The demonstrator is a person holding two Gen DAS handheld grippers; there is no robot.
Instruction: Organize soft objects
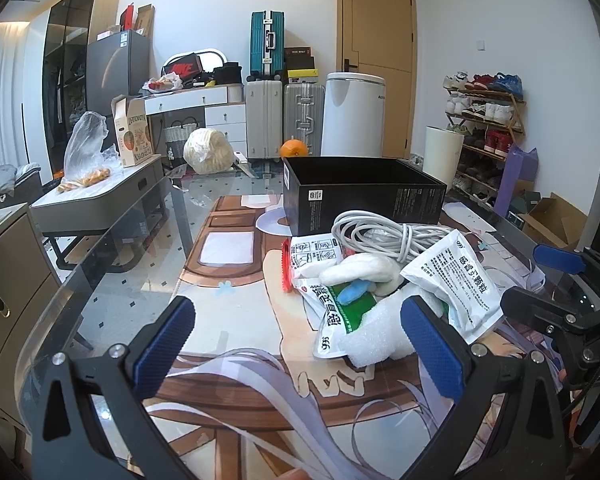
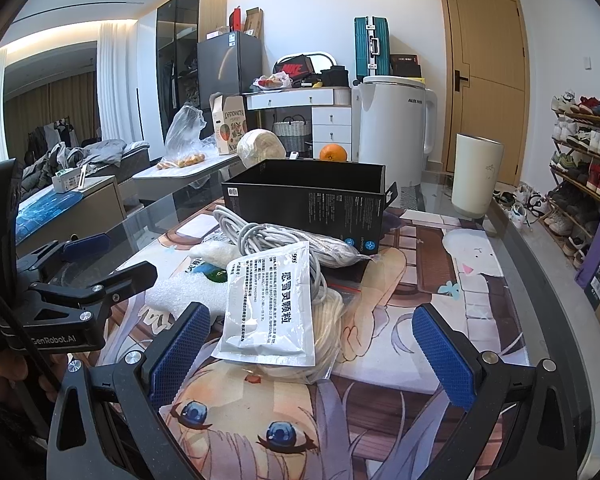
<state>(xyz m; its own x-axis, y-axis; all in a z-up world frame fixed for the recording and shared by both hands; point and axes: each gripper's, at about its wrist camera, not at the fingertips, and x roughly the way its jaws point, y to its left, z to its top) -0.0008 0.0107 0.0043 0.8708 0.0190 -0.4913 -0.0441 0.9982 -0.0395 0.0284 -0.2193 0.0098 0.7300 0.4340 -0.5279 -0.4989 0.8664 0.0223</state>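
Note:
A heap of soft items lies on the printed mat in front of an open black box point(image 1: 364, 196) point(image 2: 308, 196). In the heap are a coiled white cable point(image 1: 380, 236) point(image 2: 276, 236), a white medicine sachet point(image 1: 460, 280) point(image 2: 272, 308), a green-and-white sachet point(image 1: 340, 320), a white foam piece point(image 1: 380, 336) point(image 2: 180, 292), and a white plush with a blue part point(image 1: 356, 276). My left gripper point(image 1: 300, 340) point(image 2: 112, 260) is open at the heap's left side, its right pad beside the foam. My right gripper point(image 2: 312, 348) point(image 1: 540, 280) is open, and the white sachet lies just ahead between its fingers.
Behind the box stand a white kettle point(image 2: 392, 132), a cream tumbler point(image 2: 476, 176), an orange point(image 2: 333, 153) and a bagged round bundle point(image 1: 208, 151). The glass table's edge point(image 1: 100, 256) curves along the left. A shoe rack point(image 2: 584, 160) stands to the right on the floor.

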